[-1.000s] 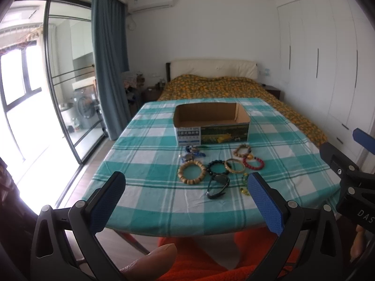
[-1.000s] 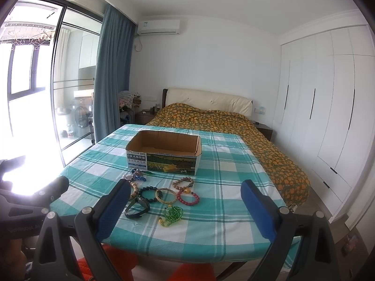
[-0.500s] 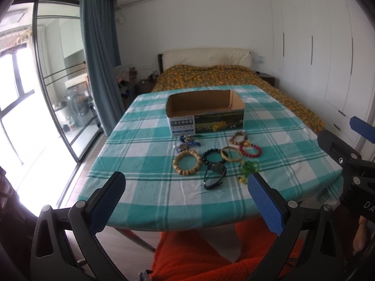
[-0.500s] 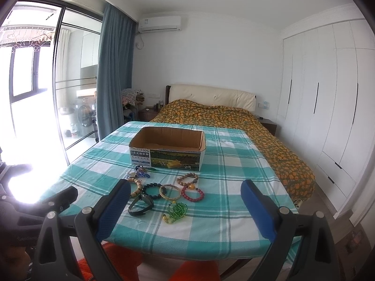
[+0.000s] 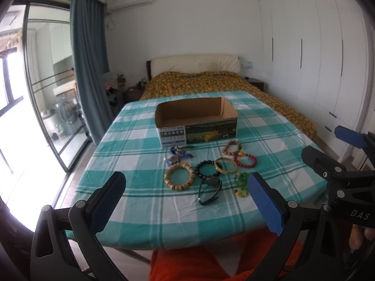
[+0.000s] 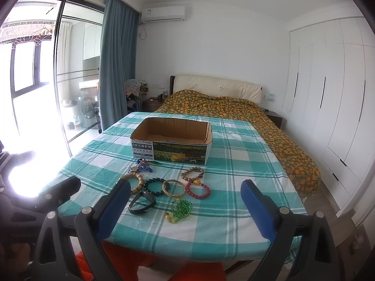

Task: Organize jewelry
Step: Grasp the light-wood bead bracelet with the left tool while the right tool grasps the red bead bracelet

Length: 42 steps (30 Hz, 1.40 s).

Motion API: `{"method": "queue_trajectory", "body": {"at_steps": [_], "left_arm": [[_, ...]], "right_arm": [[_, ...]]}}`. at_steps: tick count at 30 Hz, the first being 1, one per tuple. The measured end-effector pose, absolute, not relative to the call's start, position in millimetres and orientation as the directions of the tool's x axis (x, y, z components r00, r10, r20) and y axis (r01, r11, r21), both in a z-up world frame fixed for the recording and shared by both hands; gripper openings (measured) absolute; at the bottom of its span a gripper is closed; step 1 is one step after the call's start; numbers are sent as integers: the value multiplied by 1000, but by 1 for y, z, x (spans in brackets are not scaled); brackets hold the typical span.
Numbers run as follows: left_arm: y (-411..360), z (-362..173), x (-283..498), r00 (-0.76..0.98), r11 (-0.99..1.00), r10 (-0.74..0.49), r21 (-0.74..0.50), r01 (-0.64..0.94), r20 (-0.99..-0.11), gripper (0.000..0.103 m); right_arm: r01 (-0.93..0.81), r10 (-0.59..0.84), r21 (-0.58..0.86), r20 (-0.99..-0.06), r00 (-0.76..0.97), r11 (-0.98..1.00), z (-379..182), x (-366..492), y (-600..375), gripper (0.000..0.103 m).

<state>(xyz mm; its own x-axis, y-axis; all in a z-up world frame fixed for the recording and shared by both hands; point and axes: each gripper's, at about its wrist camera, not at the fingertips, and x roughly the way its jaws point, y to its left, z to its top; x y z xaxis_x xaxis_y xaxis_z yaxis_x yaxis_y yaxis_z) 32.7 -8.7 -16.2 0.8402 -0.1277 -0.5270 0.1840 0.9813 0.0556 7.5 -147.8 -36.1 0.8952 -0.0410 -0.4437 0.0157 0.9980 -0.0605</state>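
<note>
Eight or so pieces: jewelry lies loose on the table [image 5: 131, 140], in the centre of both wrist views, just in front of the cardboard box [image 5: 196, 123].
Box: open-topped, nothing seen inside, upper centre of the frame.
Wooden bead bracelet [image 5: 179, 179]: large and pale, at the left of the group.
Dark bead bracelet [image 5: 207, 169]: touching the gold bangle [image 5: 225, 165] on its right.
Red bead bracelet [image 5: 245, 160]: right of the bangle, below the brown bead bracelet [image 5: 232, 147].
Green bead strand [image 6: 181, 208]: bunched, with a yellow end piece, nearest the table edge.
Black band [image 6: 141, 203]: an open loop, low in the group.
Blue trinkets [image 5: 178, 155]: a small tangle closest to the box; detail too fine to tell.
Left hand-held gripper [image 5: 187, 201]: spread wide, holding nothing, lower frame, short of the table.
Right hand-held gripper [image 6: 185, 207]: likewise wide and unladen, lower frame.
Progress: judged not begun; nothing is in the box.
Risk, crowding: pieces touch or overlap, so closing on one may drag a neighbour.
Risk, slip: round beads could roll out of the flat pads.
Risk, cloth: a low pinch may catch the checked tablecloth and shift the lot.
Risk, edge: the green strand could be nudged off the table.
</note>
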Motion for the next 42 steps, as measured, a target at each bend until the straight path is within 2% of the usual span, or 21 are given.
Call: {"method": "queue_trajectory", "body": {"at_steps": [8,15,24,33,37,40,42], "left_arm": [[18,-41,74,790,995,-91,-18,102,-607,103],[38,-73,111,720,999,-36,-19,32,-693,103],[45,-99,161,644,997,-64,-73,13,-762,103],[35,-137,208,588,999,-34,-14,40,-808,103],[33,-158,230,555,999,-36,-10,50,-831,102],[32,-172,243,528,998,-41,-10,62,-848,102],[30,-179,249,516,998,-43,-8,69,-856,102]], "right_arm": [[68,-75,-34,-415,906,997,-40,27,-173,97],[92,-89,-19,-500,862,996,-60,59,-198,97],[88,-13,88,-631,775,992,-98,92,-233,97],[106,12,123,-706,708,987,-145,134,-261,96],[92,55,156,-743,667,983,-164,152,-267,83],[38,77,136,-744,664,990,-170,168,-263,80],[-4,92,119,-749,656,993,-174,183,-261,74]]}}
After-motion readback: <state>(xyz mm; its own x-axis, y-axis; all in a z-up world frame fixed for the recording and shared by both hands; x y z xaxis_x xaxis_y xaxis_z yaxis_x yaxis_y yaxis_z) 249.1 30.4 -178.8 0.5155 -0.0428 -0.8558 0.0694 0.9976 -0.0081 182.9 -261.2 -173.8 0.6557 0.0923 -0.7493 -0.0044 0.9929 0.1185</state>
